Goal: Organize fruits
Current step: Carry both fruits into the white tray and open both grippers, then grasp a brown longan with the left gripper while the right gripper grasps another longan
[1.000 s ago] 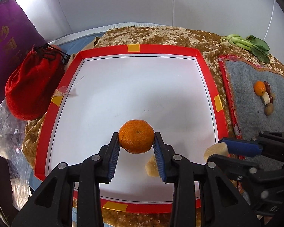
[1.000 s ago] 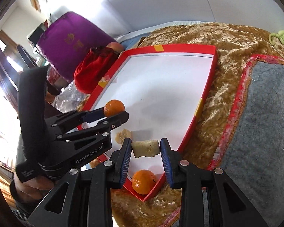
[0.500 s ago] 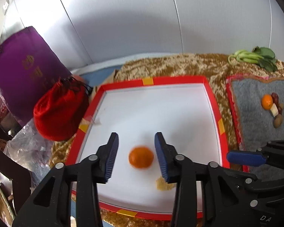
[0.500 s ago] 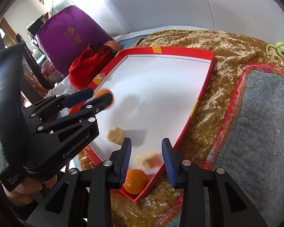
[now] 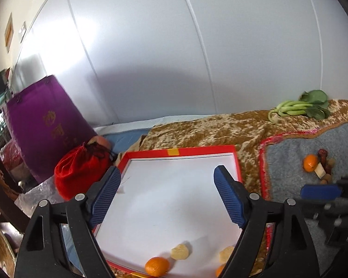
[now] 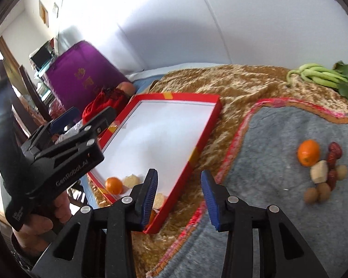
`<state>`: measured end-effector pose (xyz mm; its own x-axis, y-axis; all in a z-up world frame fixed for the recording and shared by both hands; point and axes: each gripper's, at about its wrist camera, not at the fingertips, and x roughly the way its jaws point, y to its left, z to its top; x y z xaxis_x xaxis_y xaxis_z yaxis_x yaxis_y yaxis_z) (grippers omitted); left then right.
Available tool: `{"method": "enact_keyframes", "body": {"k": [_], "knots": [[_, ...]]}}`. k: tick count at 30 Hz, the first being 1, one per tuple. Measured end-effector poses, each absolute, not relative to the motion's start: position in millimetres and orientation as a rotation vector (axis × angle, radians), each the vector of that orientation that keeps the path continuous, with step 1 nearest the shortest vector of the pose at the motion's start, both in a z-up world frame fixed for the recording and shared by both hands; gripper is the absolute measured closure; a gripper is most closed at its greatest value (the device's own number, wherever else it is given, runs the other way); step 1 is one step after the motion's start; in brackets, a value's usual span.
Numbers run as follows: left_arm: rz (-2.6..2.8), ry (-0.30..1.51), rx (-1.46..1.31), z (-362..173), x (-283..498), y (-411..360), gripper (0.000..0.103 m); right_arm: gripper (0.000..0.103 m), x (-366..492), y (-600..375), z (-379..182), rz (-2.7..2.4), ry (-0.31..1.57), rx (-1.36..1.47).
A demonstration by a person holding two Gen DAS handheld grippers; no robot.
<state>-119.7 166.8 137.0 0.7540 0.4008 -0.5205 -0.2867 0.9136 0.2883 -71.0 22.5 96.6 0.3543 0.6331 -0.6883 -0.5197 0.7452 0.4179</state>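
Left wrist view: left tool [image 5: 167, 192] is raised above the red-rimmed tray [image 5: 236, 159], jaws spread wide, nothing between them. The tray's white floor is bare in the middle. Along its near edge lie a tangerine [image 5: 157, 266], a pale fruit chunk [image 5: 180, 251] just beside it, and a second pale chunk [image 5: 226, 253] partly hidden behind the tool's right finger. An orange sliver [image 5: 219, 270] shows at the bottom edge; cannot tell what it is from here. Right of the tray, on the grey mat [image 5: 290, 162], sits a small cluster: a second tangerine [image 5: 310, 162], red dates [image 5: 322, 155], a pale wedge and small brown fruits touching one another. A blue pad of the right tool [image 5: 320, 191] enters from the right, blurred. Greens [image 5: 299, 107] lie at the far edge of the gold cloth [image 5: 208, 132]. A red drawstring bag [image 5: 81, 171] and a purple case [image 5: 44, 125] stand left of the tray.

Right wrist view: right tool [image 6: 179, 195] has its jaws apart and empty, over the near corner of the tray [image 6: 204, 139] and the gold cloth [image 6: 232, 88]. The left tool [image 6: 81, 118], held in a hand [image 6: 46, 220], is at left with its jaws parted. The tangerine [image 6: 114, 185] and chunk [image 6: 131, 181] touch near the tray's front edge; another chunk [image 6: 160, 199] lies behind the tool's left finger. The cluster on the grey mat [image 6: 278, 139] shows the second tangerine [image 6: 308, 152], the dates [image 6: 334, 155] and brown fruits [image 6: 317, 193].
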Motion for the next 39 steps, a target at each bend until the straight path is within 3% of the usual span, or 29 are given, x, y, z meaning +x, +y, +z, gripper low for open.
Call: {"method": "enact_keyframes", "body": {"k": [14,23,29,39], "knots": [[0.155,0.661,0.311,115.3,-98.6,77.1,0.019,0.060,-47.0,-88.0,108.7,0.527,0.937,0.304],[0.044,0.878,0.357,67.6,-88.4,51.9,0.019,0.060,-18.8,-143.8,65.3,0.357,1.136,0.453],[0.022,0.907,0.345,64.5,-89.5,54.3,0.019,0.062,-6.7,-139.7,37.8,0.326,1.247,0.472],[0.010,0.874,0.352,67.8,-90.8,63.1,0.019,0.067,8.3,-116.5,17.8,0.272,1.273,0.437]]}}
